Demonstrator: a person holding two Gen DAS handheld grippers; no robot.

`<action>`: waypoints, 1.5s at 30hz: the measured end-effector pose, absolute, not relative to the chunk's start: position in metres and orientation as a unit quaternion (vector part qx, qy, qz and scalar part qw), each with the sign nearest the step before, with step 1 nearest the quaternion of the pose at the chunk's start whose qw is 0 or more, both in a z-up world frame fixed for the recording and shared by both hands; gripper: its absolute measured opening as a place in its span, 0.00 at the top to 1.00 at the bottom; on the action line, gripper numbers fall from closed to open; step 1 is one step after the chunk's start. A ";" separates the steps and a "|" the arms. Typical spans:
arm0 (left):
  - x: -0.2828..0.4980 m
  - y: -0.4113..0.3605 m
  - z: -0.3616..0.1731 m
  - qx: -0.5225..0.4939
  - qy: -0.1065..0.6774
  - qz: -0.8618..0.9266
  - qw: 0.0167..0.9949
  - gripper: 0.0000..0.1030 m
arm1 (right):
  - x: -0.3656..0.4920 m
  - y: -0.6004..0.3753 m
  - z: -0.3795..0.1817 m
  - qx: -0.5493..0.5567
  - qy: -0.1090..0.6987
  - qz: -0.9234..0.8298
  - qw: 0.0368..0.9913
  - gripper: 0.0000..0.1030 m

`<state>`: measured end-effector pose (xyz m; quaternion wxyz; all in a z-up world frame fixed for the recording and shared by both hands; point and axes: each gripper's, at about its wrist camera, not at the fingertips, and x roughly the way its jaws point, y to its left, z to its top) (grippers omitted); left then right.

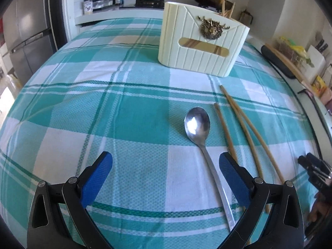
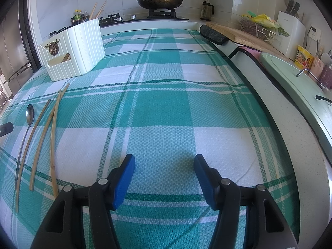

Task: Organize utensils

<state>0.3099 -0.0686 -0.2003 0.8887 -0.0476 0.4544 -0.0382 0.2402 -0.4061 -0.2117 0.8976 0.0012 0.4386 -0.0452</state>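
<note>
The left gripper (image 1: 166, 164) sits nearest its lens, blue pads spread wide with nothing between them but cloth; the spoon (image 1: 198, 124) handle runs down just inside the right-hand pad without being pinched. The spoon lies flat on the checked cloth (image 1: 83, 108), bowl up and pointing toward the holder (image 1: 202, 41). Just beside it, on the side away from the left gripper's centre, three chopsticks (image 1: 244, 124) lie loose, roughly parallel and fanning a little at their far ends.

The right gripper (image 2: 164, 166) hangs over bare cloth well apart from the utensils, its jaws about half open and holding nothing.

The holder stands upright further back on the cloth, cream and ribbed, with a brass ornament on its front. A few chopsticks (image 1: 227, 9) already poke out of its top, and more wood shows through its front slot, so part of the sorting looks done.

Left to go, by the look of it: the spoon and the three loose chopsticks, none yet lifted. The left gripper seems best placed for the spoon, though the thin handle lying flat on soft cloth could be awkward to pinch.
</note>
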 end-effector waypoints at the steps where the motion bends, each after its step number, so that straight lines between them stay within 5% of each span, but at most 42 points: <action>1: 0.311 -0.071 -0.203 -0.046 0.456 -0.036 0.888 0.01 | 0.240 -0.406 -0.212 0.001 0.439 -0.045 0.898 0.42; 13: 0.301 -0.094 -0.219 0.023 0.462 -0.032 0.886 0.03 | 0.240 -0.406 -0.212 0.001 0.439 -0.045 0.898 0.42; 28: 0.277 -0.093 -0.208 0.080 0.457 -0.110 0.879 0.91 | 0.255 -0.299 -0.191 -0.071 0.467 0.139 0.871 0.45; 30: 0.278 -0.088 -0.208 0.074 0.457 -0.109 0.880 0.92 | 0.262 -0.292 -0.199 -0.080 0.477 0.143 0.863 0.59; 32: 0.280 -0.081 -0.208 0.067 0.456 -0.099 0.882 0.93 | 0.266 -0.289 -0.206 -0.077 0.488 0.150 0.857 0.87; 45: 0.294 -0.009 -0.210 0.016 0.458 -0.020 0.888 0.93 | 0.235 -0.347 -0.207 -0.050 0.467 -0.009 0.883 0.92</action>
